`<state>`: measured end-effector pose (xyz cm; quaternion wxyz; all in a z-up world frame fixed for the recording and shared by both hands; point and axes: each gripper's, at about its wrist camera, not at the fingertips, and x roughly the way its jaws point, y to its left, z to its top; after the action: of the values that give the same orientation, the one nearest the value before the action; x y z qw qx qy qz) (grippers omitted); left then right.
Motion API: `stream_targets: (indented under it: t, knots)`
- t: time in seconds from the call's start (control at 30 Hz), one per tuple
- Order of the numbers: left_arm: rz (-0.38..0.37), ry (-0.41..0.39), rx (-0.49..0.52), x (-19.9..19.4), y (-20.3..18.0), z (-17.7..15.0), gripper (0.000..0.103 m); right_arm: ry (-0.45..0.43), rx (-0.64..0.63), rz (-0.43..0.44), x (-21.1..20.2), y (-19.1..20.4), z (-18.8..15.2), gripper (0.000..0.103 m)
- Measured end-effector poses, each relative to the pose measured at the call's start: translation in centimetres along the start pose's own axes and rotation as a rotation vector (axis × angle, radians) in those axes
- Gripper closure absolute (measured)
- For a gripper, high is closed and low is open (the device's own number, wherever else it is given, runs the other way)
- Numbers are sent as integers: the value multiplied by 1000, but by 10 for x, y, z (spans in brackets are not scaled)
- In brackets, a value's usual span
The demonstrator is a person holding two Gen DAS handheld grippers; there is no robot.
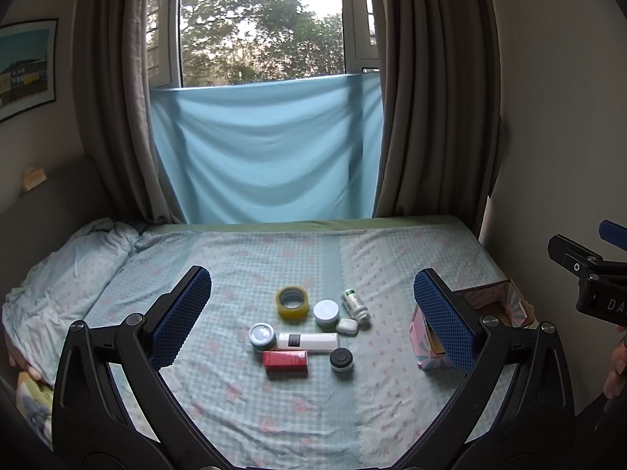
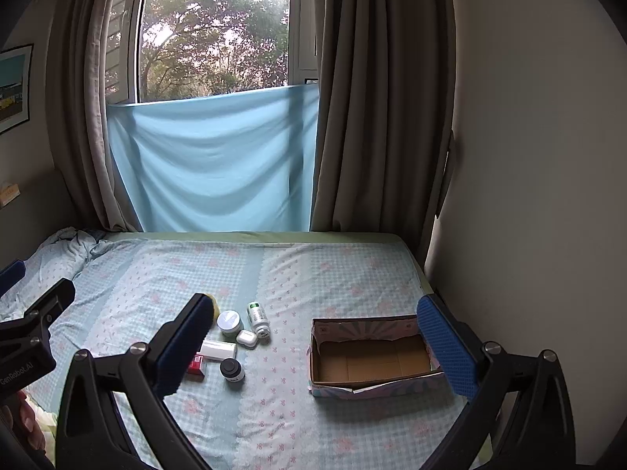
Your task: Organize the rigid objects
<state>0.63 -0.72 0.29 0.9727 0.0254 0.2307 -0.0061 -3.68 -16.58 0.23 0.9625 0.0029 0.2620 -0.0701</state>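
A cluster of small objects lies on the bed: a yellow tape roll (image 1: 292, 302), a white-lidded jar (image 1: 326, 312), a white pill bottle (image 1: 355, 304), a small white case (image 1: 347, 326), a silver-lidded jar (image 1: 262, 336), a long white box (image 1: 307, 342), a red box (image 1: 285, 360) and a black-capped jar (image 1: 341, 359). An open cardboard box (image 2: 370, 356), empty inside, sits to their right. My left gripper (image 1: 313, 317) is open above and before the cluster. My right gripper (image 2: 317, 348) is open, near the cardboard box's left end. Both are empty.
The bed (image 2: 274, 274) has a checked floral sheet, with a rumpled blanket (image 1: 66, 274) at the far left. A wall (image 2: 529, 196) borders the bed on the right, curtains (image 1: 431, 98) and a window at the back.
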Motion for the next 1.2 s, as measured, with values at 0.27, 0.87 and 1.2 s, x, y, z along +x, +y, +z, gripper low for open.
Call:
stream_targets:
  t: [0.27, 0.87, 1.2]
  knots:
    - [24, 25, -34, 6, 3, -4, 0, 6, 3, 27, 8, -2, 3, 0]
    - [174, 330, -321, 132, 52, -74, 0, 250, -152, 233, 159, 13, 1, 0]
    - [197, 507, -436, 272, 93, -121, 0, 447, -256, 305, 298, 61, -12, 0]
